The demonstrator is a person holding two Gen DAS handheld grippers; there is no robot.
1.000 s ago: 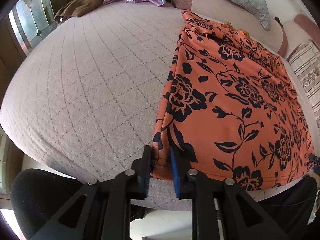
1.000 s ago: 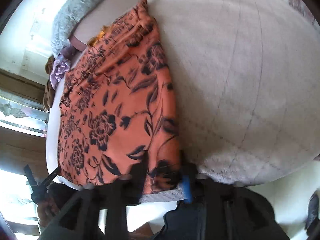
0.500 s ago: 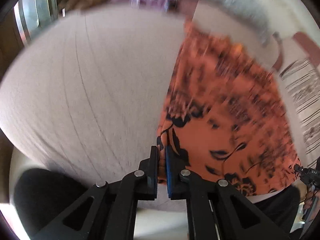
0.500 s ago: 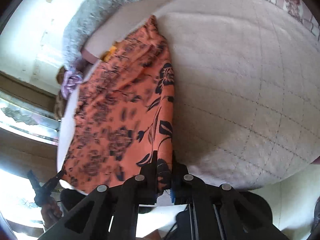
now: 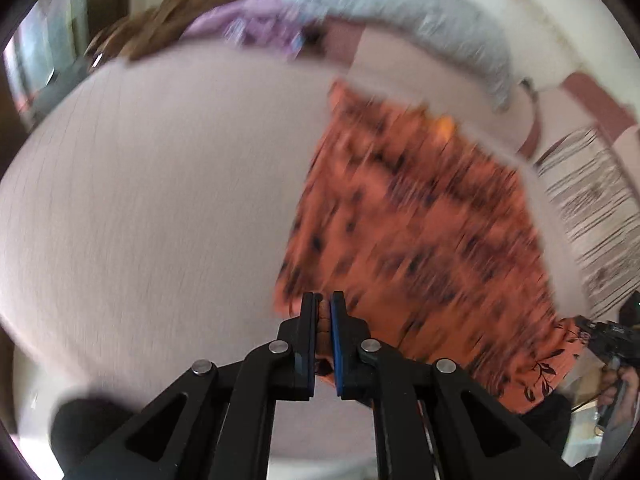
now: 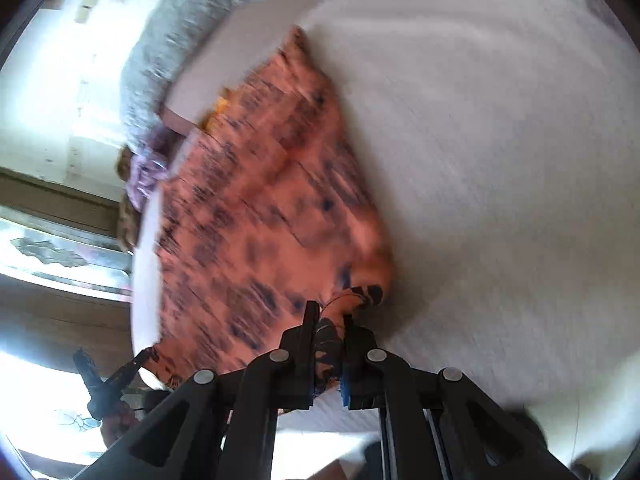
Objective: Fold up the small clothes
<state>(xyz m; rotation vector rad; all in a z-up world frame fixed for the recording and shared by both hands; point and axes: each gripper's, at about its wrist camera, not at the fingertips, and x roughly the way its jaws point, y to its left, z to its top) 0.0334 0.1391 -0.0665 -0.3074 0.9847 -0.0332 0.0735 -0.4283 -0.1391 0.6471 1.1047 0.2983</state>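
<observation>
An orange garment with black flowers point(image 5: 420, 232) lies spread on a pale quilted bed point(image 5: 160, 200). My left gripper point(image 5: 325, 304) is shut on the garment's near left corner, lifted off the bed. My right gripper point(image 6: 328, 316) is shut on the garment's near right corner point(image 6: 360, 292), where the cloth bunches up. The garment point(image 6: 260, 208) stretches away from both grippers toward the far end of the bed. The other gripper shows at the edge of each view, the right one in the left wrist view point(image 5: 608, 336) and the left one in the right wrist view point(image 6: 108, 380). Both views are motion-blurred.
A grey pillow point(image 5: 420, 20) lies at the head of the bed, with a purple cloth point(image 5: 248, 28) and a brown cloth point(image 5: 168, 20) beside it. A striped pillow point(image 5: 588, 184) lies at the right. A window point(image 6: 60, 248) is beyond the bed's left side.
Both grippers closed on the garment's near corners and lifted them, moving forward over the bed. The near hem has come up off the bed's edge.
</observation>
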